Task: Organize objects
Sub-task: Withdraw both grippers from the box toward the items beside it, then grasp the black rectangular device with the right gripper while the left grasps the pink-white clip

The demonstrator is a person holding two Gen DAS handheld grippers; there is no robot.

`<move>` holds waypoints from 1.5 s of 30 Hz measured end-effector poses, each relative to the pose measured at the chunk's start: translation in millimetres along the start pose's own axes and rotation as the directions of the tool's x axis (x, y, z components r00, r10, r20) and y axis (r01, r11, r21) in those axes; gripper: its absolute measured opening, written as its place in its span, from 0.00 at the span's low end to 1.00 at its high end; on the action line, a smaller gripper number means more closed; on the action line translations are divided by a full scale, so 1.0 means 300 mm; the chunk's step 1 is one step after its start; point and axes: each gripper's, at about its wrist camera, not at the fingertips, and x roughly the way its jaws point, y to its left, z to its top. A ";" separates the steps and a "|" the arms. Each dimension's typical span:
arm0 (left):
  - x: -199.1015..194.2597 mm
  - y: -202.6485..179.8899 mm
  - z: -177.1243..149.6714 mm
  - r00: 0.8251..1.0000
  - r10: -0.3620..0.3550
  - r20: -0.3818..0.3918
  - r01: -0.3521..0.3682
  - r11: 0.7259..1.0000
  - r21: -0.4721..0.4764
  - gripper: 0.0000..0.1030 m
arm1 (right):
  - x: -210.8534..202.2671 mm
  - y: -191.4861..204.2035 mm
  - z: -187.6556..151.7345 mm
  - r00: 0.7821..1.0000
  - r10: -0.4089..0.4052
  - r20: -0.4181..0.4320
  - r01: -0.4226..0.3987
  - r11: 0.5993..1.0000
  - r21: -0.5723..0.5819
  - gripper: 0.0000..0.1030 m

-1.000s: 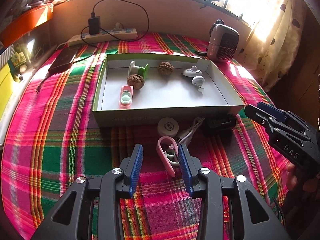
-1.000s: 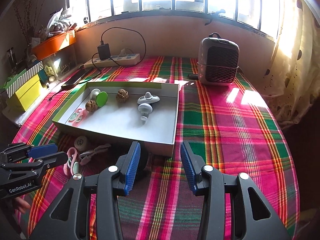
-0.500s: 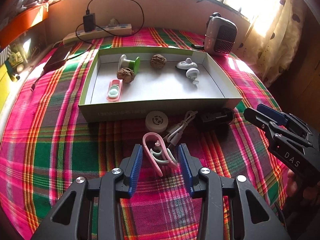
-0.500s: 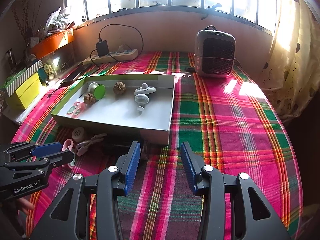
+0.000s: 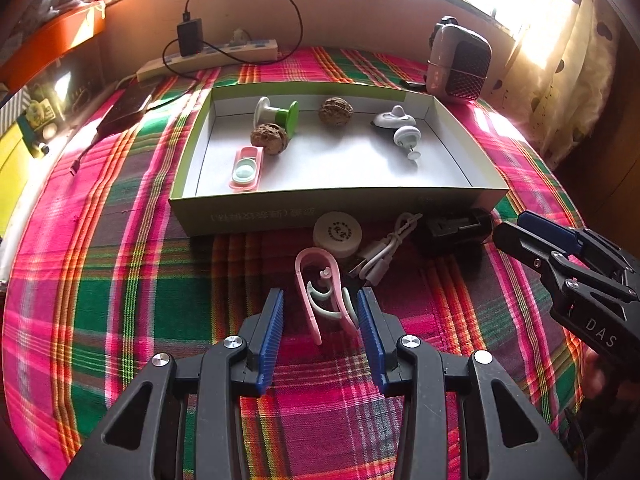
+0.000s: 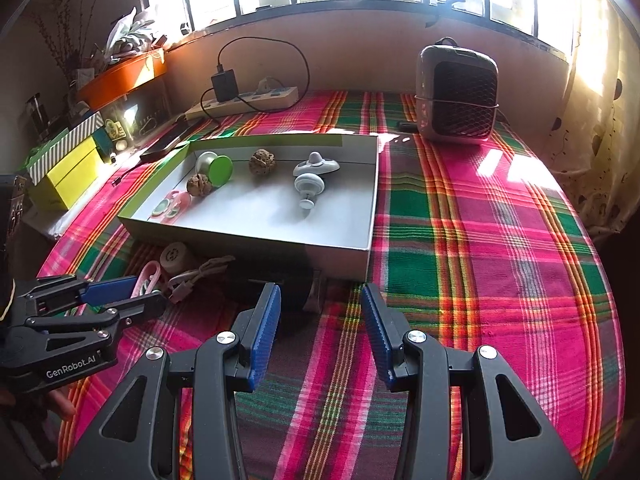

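A pink clip lies on the plaid cloth between the fingers of my left gripper. That gripper is open; its pads do not press the clip. My right gripper is open with only cloth between its fingers. A black adapter sits just beyond its left fingertip, against the front wall of the shallow box. A round white tin and a coiled white cable lie in front of the box. Inside are a green spool, two walnuts, a pink case and white gadgets.
A small grey heater stands at the back right. A power strip with a black plug and cable runs along the back wall. A dark phone, yellow boxes and an orange planter sit at the left.
The right wrist view has tipped up slightly, so the box sits a little farther off. My left gripper barely moved; the pink clip now lies more centred between its fingers.
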 end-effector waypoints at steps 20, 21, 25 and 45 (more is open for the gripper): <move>-0.005 0.118 0.001 0.999 0.032 0.026 -0.031 0.998 -0.049 0.35 | 0.018 0.060 -0.013 0.997 0.060 -0.049 -0.063 0.996 -0.063 0.42; -0.005 0.120 0.002 0.999 0.030 0.026 -0.028 0.998 -0.048 0.35 | 0.012 0.063 -0.016 0.996 0.068 -0.049 -0.071 0.995 -0.067 0.42; -0.005 0.121 -0.001 0.999 0.025 0.029 -0.024 0.999 -0.041 0.35 | -0.007 0.097 -0.033 0.993 0.105 -0.061 -0.110 0.989 -0.097 0.42; -0.009 0.124 -0.007 0.999 0.008 0.037 -0.007 1.000 -0.029 0.34 | 0.045 0.057 0.027 0.995 0.085 -0.044 -0.089 0.990 -0.105 0.47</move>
